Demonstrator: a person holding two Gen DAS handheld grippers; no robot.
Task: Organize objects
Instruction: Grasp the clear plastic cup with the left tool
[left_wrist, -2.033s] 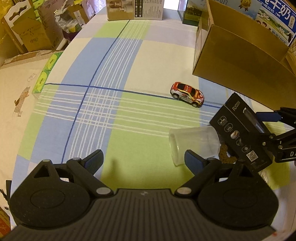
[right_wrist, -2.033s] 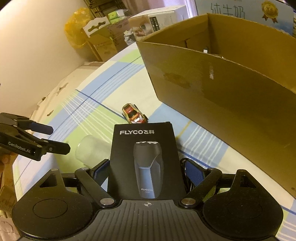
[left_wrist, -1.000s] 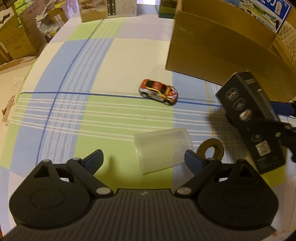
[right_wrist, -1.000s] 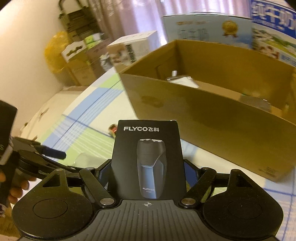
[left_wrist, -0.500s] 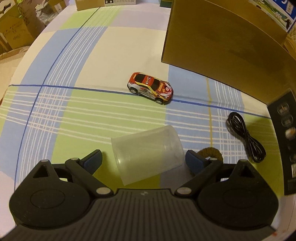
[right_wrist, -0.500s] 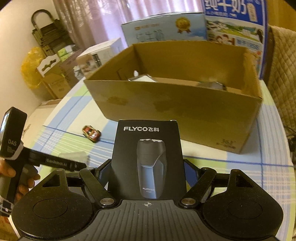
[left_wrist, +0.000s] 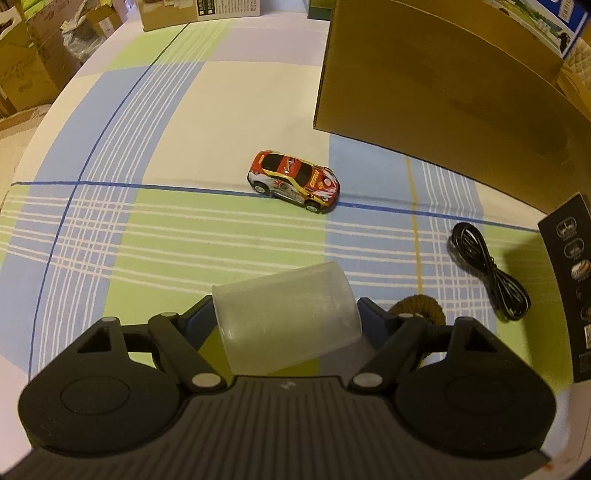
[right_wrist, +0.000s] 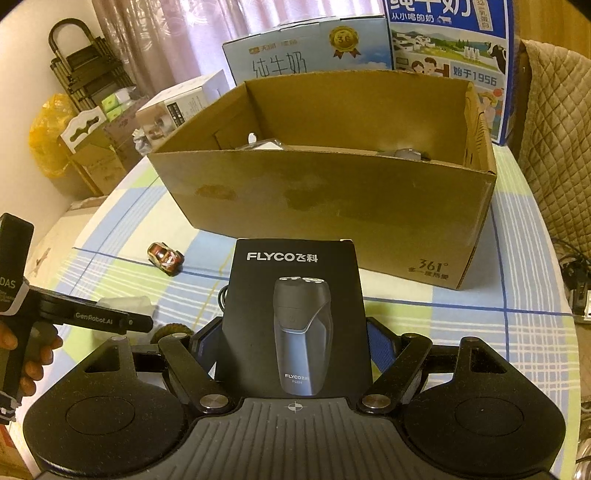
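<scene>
Both fingers (left_wrist: 373, 317) of the left gripper (left_wrist: 286, 319) are seen pressed against the sides of a translucent plastic cup (left_wrist: 286, 319), which lies on its side between them on the checked tablecloth (left_wrist: 166, 236), its closed end turned away from the camera. On the right gripper (right_wrist: 293, 339), the two fingers (right_wrist: 378, 341) are closed on the lower part of a black FLYCO shaver box (right_wrist: 293, 314), which is held upright with its printed face toward the camera. An open cardboard box (right_wrist: 332, 199) is set on the cloth beyond the shaver box, and a few pale items are partly seen inside it, though they cannot be identified. A red and yellow toy car (left_wrist: 293, 181) is parked on a blue line of the cloth, apart from the near wall of the cardboard box. A coiled black cable (left_wrist: 487, 273) is laid to the right of the cup, and a brown ring-shaped hair tie (left_wrist: 421, 308) is partly hidden behind the left gripper's right finger. From the right wrist view, the left gripper is seen low at the left edge with a hand (right_wrist: 35, 354) around its grip. Blue and white milk cartons (right_wrist: 450, 55) are stacked behind the cardboard box.
</scene>
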